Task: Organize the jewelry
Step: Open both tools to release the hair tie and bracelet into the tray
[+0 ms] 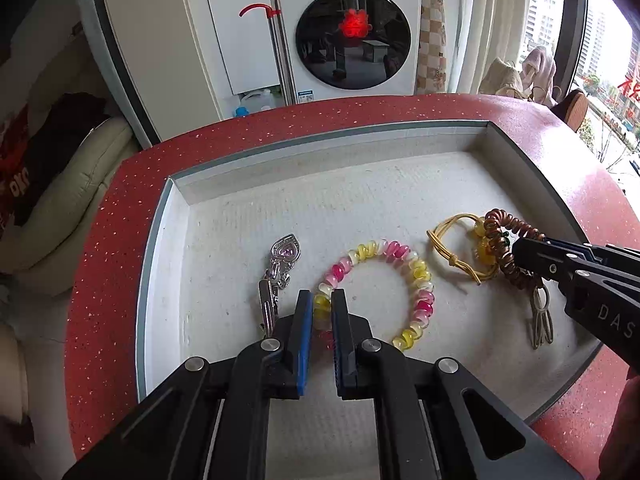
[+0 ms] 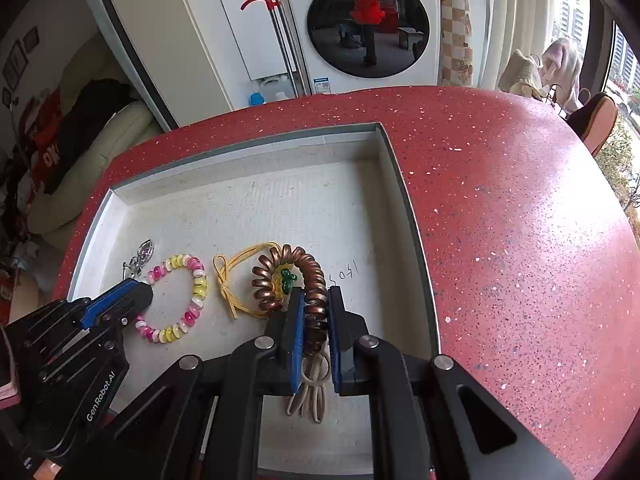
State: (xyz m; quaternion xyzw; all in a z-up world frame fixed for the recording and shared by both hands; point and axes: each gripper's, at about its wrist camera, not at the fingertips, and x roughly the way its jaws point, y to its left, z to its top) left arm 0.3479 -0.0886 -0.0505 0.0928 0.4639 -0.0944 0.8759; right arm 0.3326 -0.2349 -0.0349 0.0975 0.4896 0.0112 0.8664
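A shallow white tray (image 1: 320, 148) (image 2: 256, 176) sits on the red table. In it lie a silver heart clip (image 1: 278, 268) (image 2: 140, 258), a pink and yellow bead bracelet (image 1: 420, 280) (image 2: 198, 280), a yellow cord bracelet (image 1: 448, 240) (image 2: 232, 276) with a yellow bead charm, and a brown spiral coil bracelet (image 1: 504, 240) (image 2: 288, 256). My left gripper (image 1: 322, 300) (image 2: 140, 300) is shut on the bead bracelet's near-left part. My right gripper (image 2: 314, 300) (image 1: 516, 252) is shut on the coil bracelet's near-right part. Beige hair ties (image 2: 312, 392) (image 1: 542, 320) lie below it.
The red speckled table (image 2: 520, 220) (image 1: 112, 240) extends right of the tray and its rounded edge drops off at the left. A washing machine (image 1: 352, 32), a mop and cupboards stand beyond. A cream sofa (image 1: 68, 192) is at the left.
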